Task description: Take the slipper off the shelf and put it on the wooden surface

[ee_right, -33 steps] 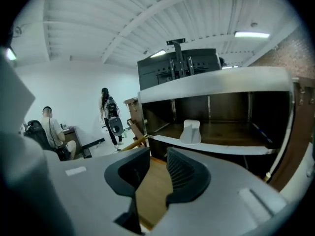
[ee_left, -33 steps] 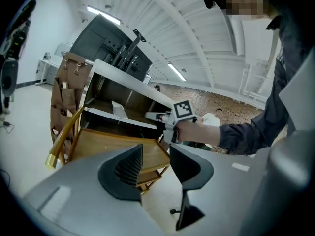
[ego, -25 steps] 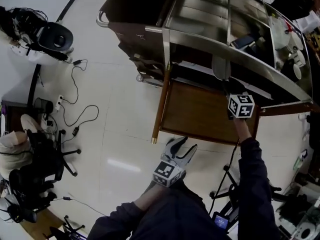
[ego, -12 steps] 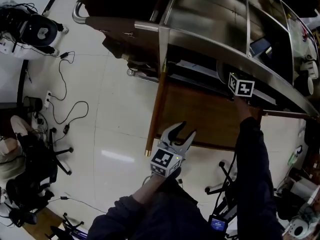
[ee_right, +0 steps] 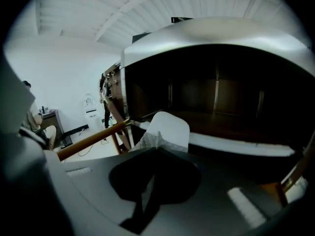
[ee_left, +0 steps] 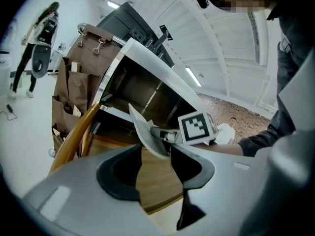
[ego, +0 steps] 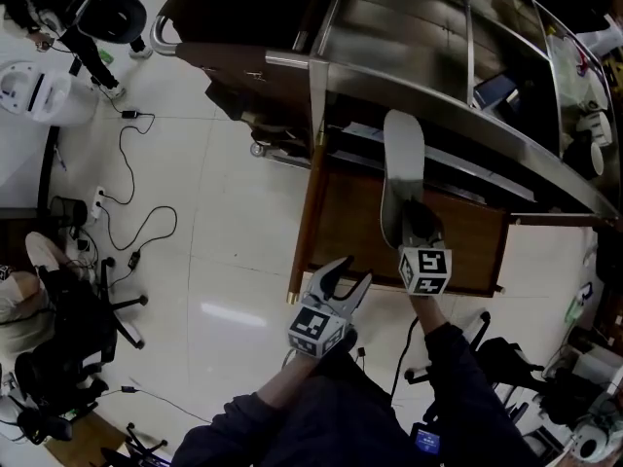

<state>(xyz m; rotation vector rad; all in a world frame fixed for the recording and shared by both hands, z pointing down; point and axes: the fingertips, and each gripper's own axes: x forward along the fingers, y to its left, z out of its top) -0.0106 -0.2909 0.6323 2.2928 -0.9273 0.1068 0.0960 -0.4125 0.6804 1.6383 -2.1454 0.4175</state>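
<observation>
The slipper [ego: 402, 178] sticks out ahead of the right gripper [ego: 414, 224], over the wood [ego: 346, 222]. Only that gripper's view shows its jaws closing tight on the strap. The left gripper [ego: 341, 278] is open and empty. Before, the slipper lay on the shelf [ego: 409, 37].

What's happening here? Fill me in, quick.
A person works with two handheld grippers. The right gripper has its jaws closing tight on the slipper, holding it in front of the shelf, above the wooden surface, not yet set down. The left gripper hovers near the front edge, jaws open and empty.
</observation>
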